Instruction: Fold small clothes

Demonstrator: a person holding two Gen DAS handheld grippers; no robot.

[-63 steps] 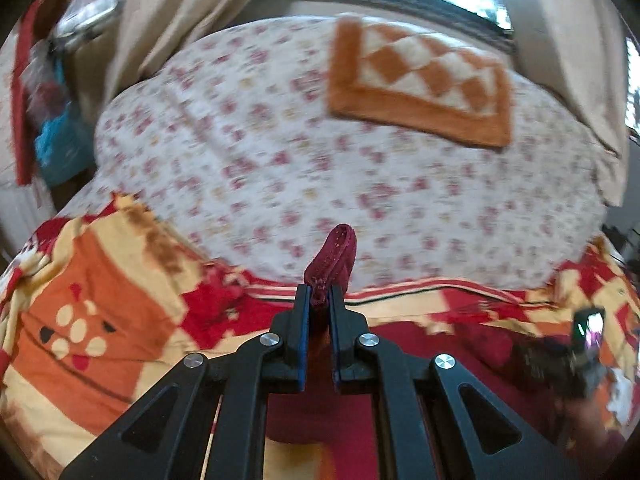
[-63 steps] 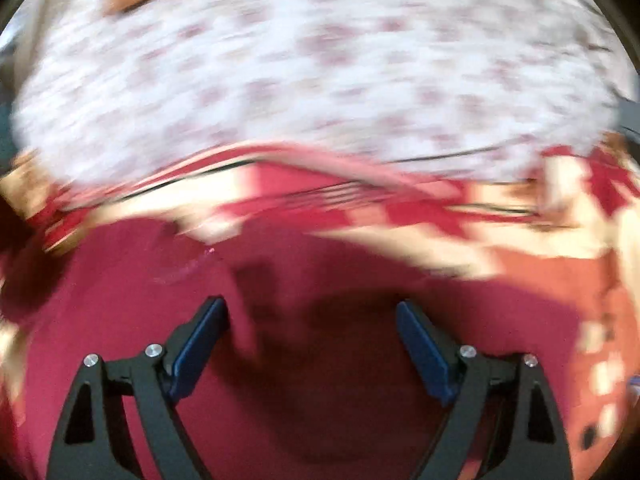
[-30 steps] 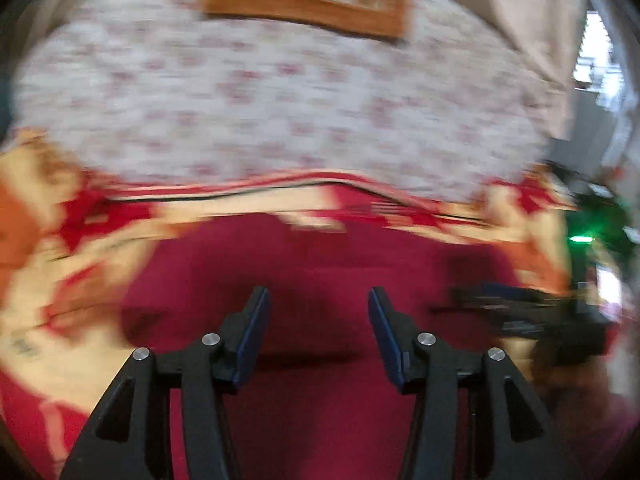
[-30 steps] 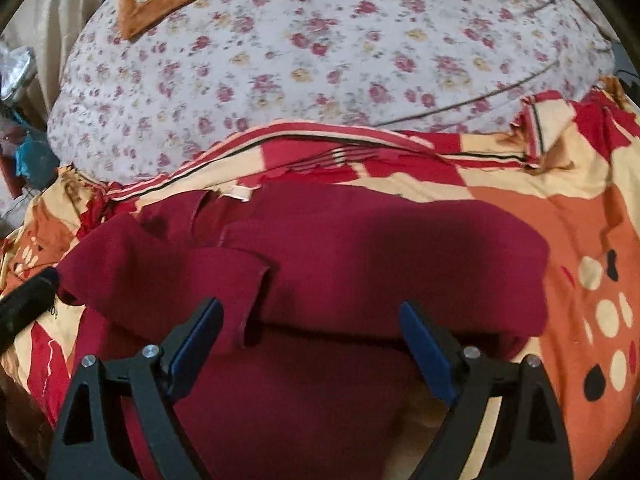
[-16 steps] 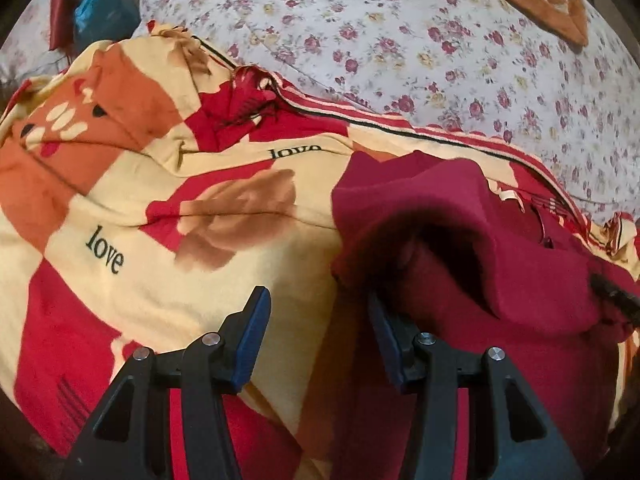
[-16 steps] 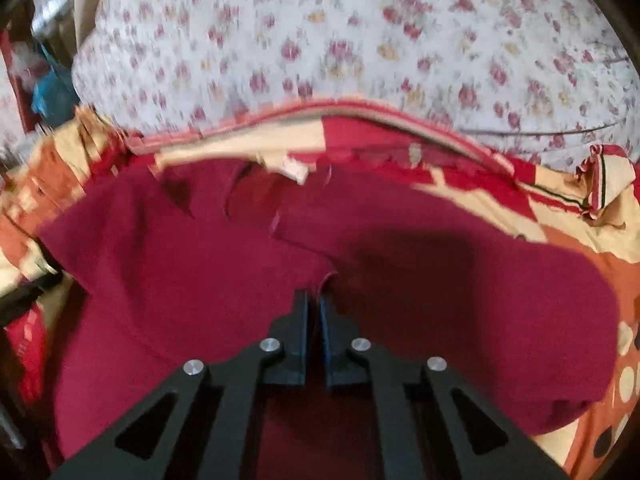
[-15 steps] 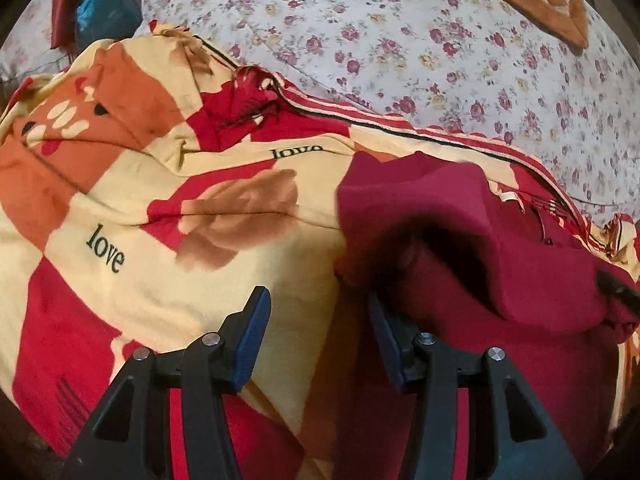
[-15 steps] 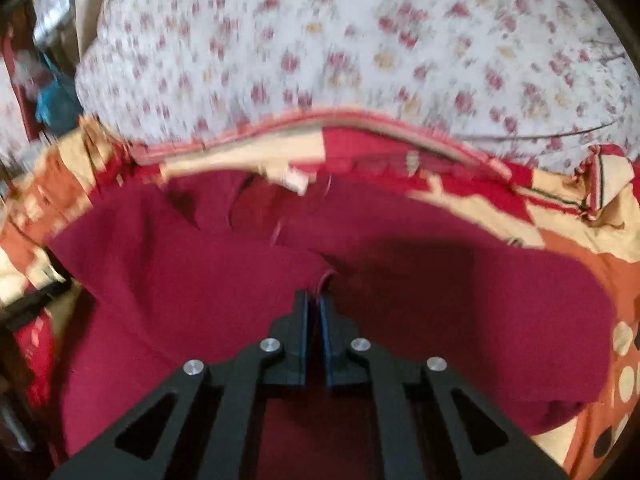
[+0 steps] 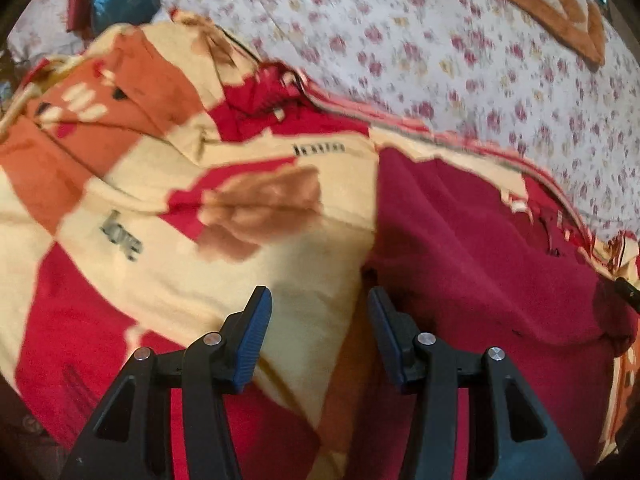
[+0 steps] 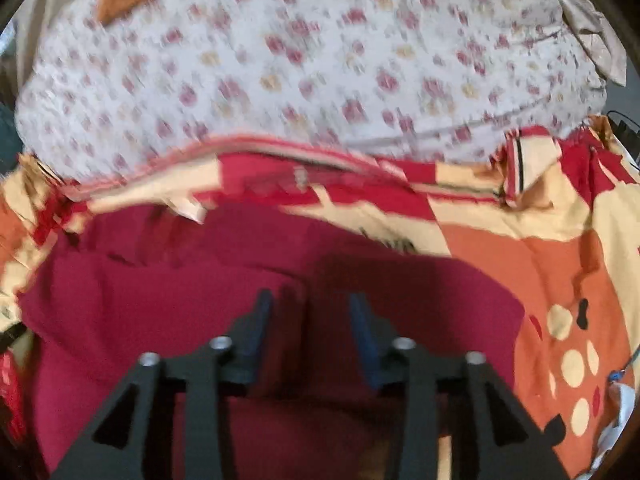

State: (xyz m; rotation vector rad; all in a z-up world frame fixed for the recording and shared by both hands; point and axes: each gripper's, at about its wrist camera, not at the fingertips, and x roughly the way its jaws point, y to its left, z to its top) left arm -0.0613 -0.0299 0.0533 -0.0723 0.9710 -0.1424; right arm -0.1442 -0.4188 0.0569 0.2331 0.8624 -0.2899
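Mid-fold on a maroon garment [image 10: 168, 304], lying flat on a patterned red, orange and cream blanket [image 9: 152, 208] spread over a bed with a floral sheet [image 9: 440, 48]. Right tool [image 10: 308, 322] low over the garment's middle, jaws just opening, now apart with only flat cloth below and nothing pinched; looks like a release after laying one flap over the body. Left tool [image 9: 318, 322] also apart and empty, straddling the garment's left edge [image 9: 372, 264], left pad over blanket, right pad at the maroon hem. Orange checked mat [image 9: 532, 4] far off on the sheet, not involved. Next move, by judgement: close left tool on that near edge, taking garment layers only and not the blanket beneath, then carry it across to the right. Picture blurred; exact layer count along the fold impossible to tell.
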